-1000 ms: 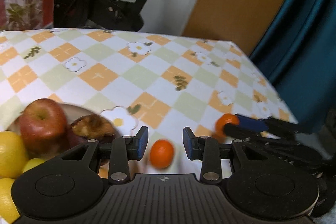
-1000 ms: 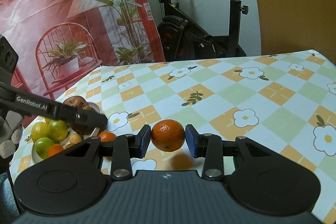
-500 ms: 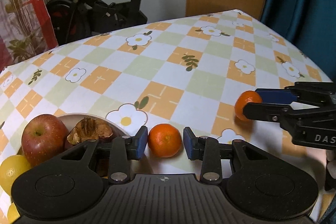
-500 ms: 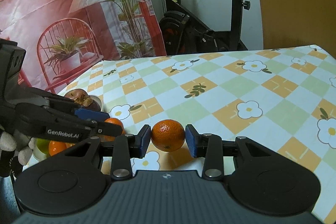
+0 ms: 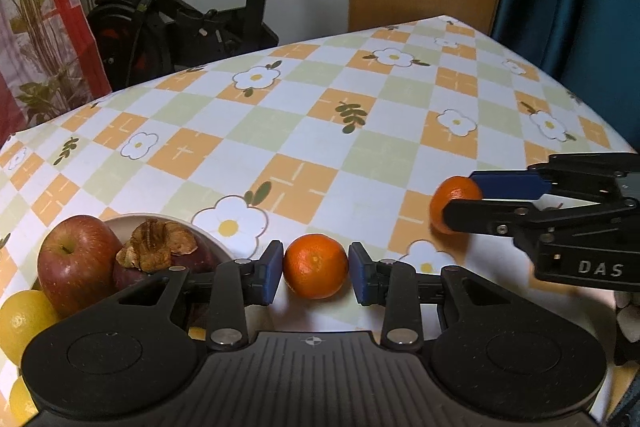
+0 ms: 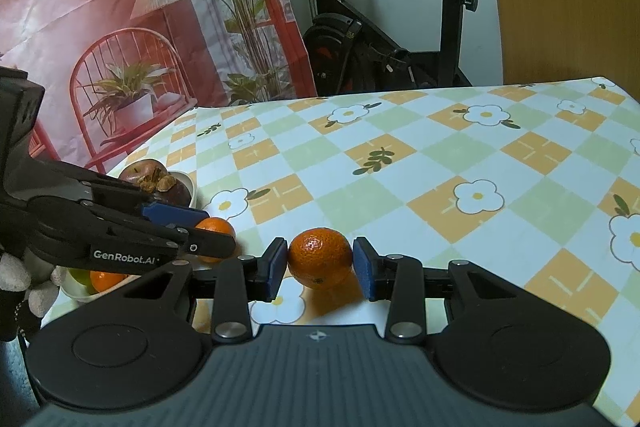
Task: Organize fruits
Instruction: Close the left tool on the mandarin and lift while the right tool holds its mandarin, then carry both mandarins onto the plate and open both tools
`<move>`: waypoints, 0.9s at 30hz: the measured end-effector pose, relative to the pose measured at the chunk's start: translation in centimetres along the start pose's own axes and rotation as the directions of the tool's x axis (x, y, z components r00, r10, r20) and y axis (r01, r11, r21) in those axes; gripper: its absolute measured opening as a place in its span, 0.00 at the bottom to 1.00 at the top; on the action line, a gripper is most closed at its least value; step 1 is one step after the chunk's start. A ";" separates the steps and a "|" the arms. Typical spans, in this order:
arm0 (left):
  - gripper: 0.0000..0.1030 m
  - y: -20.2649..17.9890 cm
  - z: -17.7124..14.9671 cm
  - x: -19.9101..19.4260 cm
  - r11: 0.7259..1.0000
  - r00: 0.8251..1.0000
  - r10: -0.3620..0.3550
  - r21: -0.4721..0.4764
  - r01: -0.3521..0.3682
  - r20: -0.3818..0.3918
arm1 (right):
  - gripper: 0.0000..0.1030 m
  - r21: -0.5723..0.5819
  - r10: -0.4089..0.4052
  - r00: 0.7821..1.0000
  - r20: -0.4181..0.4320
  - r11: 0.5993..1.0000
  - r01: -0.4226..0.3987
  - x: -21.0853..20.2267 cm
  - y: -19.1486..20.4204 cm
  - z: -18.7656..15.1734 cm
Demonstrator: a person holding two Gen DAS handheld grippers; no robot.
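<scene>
While each gripper carries a small round orange, neither fruit shows a long axis to speak of; the left gripper [image 5: 316,273] has its blue fingers [image 5: 269,277] closed against the left orange [image 5: 316,265], whose pale stem dimple faces the camera, low over the worktop [image 5: 360,147] just beside the rim of the bowl [image 5: 208,241]; the right gripper [image 6: 320,269] clamps the right orange [image 6: 321,257] the same way, its small dark navel turned down and toward the camera, with an orange-tinted shadow on the checked cloth beneath it. In the bowl sit a red apple [image 5: 76,263], a dark fruit with a dried brown crown [image 5: 156,251] and yellow fruits [image 5: 20,319]. Compared with a second ago, the left view has rolled level and shifted, so the bowl sits nearer the left fingers and the right gripper's arm now shows clearly at the right edge; the right gripper's view is nearly unchanged, though the left gripper has come closer to it.
</scene>
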State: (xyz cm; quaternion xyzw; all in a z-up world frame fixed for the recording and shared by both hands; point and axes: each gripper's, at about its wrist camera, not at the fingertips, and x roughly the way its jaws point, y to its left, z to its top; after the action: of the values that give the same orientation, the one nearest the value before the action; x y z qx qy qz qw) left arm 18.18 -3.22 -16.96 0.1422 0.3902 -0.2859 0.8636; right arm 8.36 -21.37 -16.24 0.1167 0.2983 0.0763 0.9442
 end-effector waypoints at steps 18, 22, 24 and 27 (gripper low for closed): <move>0.36 1.1 -0.5 -5.2 0.996 0.991 -0.071 -0.042 0.076 0.110 | 0.38 -0.060 0.007 1.000 0.021 0.998 -0.006 -1.4 2.5 1.2; 0.36 2.0 -0.9 -6.2 0.996 0.990 -0.061 -0.057 0.069 0.129 | 0.38 -0.084 0.016 1.000 0.021 0.996 -0.014 -1.4 3.6 1.5; 0.36 2.6 -1.2 -6.7 0.995 0.989 -0.057 -0.069 0.067 0.138 | 0.38 -0.096 0.021 1.000 0.021 0.995 -0.019 -1.4 4.1 1.6; 0.36 3.5 -1.5 -7.3 0.994 0.988 -0.046 -0.086 0.060 0.151 | 0.38 -0.113 0.028 0.999 0.018 0.993 -0.026 -1.3 5.1 1.9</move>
State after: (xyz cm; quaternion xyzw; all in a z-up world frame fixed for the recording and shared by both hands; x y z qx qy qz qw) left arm 15.48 3.07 -12.35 0.0708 0.3411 -0.3006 0.8879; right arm 8.02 -17.08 -12.69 0.0679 0.2825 0.1049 0.9511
